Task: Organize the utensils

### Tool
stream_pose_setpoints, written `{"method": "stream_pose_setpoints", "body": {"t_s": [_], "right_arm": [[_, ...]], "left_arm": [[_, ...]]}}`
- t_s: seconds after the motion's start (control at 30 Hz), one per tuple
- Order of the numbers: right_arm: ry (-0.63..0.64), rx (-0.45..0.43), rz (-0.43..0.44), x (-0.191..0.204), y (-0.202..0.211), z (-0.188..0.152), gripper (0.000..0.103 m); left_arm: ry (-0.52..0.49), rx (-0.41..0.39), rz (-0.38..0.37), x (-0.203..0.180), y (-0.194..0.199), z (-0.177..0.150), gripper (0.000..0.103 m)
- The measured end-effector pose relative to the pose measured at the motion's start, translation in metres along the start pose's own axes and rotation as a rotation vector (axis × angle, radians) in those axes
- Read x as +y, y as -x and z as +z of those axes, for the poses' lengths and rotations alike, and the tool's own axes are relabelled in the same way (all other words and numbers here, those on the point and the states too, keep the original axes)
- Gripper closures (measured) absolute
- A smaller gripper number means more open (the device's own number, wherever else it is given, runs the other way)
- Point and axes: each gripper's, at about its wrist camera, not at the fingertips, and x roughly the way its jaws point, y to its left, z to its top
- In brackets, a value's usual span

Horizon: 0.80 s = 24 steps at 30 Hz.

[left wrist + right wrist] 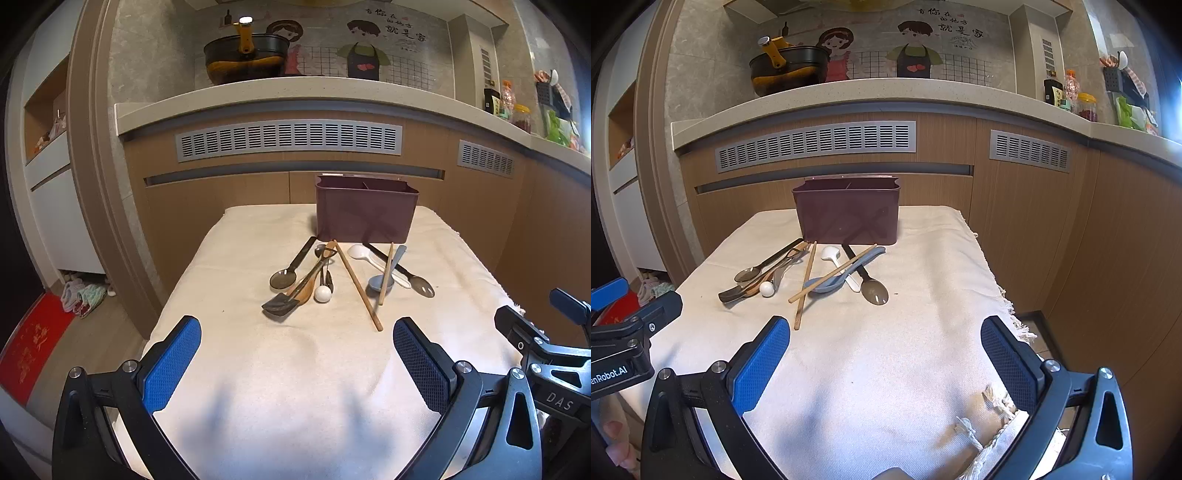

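1. Nearest the viewer, the left gripper point(297, 326) hangs over the near end of a cream cloth point(295, 369), its blue-padded fingers point(173, 362) spread wide with nothing between them.

2. Beside it, the right gripper point(885, 325) hangs over the same cloth near its frayed right edge, jaws likewise wide apart and empty; each tool's black frame shows at the margin of the other's view.

3. Past the fingertips, mid-cloth, the utensils lie in a loose heap: a long wooden chopstick point(358, 286) runs diagonally toward the left gripper, and a second chopstick point(386, 273) rests across a blue-grey spoon point(380, 282).

4. To the left of the chopsticks lie a dark spatula point(279, 305), a wooden spoon point(308, 280) overlapping it, a small metal spoon tipped with a white ball point(323, 294), and a smoky translucent spoon with a black handle point(283, 278).

5. To the right, a white spoon point(360, 253) and a second black-handled translucent spoon point(421, 285) cross beneath the blue-grey one.

6. Just behind the heap, at the cloth's far end, a maroon divided utensil holder point(365, 218) stands upright; no utensils show above its rim.

7. Beyond rises a wood-panelled counter point(295, 96) with grey vents, carrying a black pot with a yellow handle point(245, 55).
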Motion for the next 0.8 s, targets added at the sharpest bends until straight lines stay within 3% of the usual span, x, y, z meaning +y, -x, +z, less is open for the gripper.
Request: {"method": "stream_pose_setpoints", "body": {"t_s": [0.8], "right_arm": [[-0.020,-0.027,-0.006,-0.0063,0.0098,0.0035,0.000]], "left_arm": [[-0.009,0.005,-0.006,-0.0040,0.0002,-0.0044,0.000]]}}
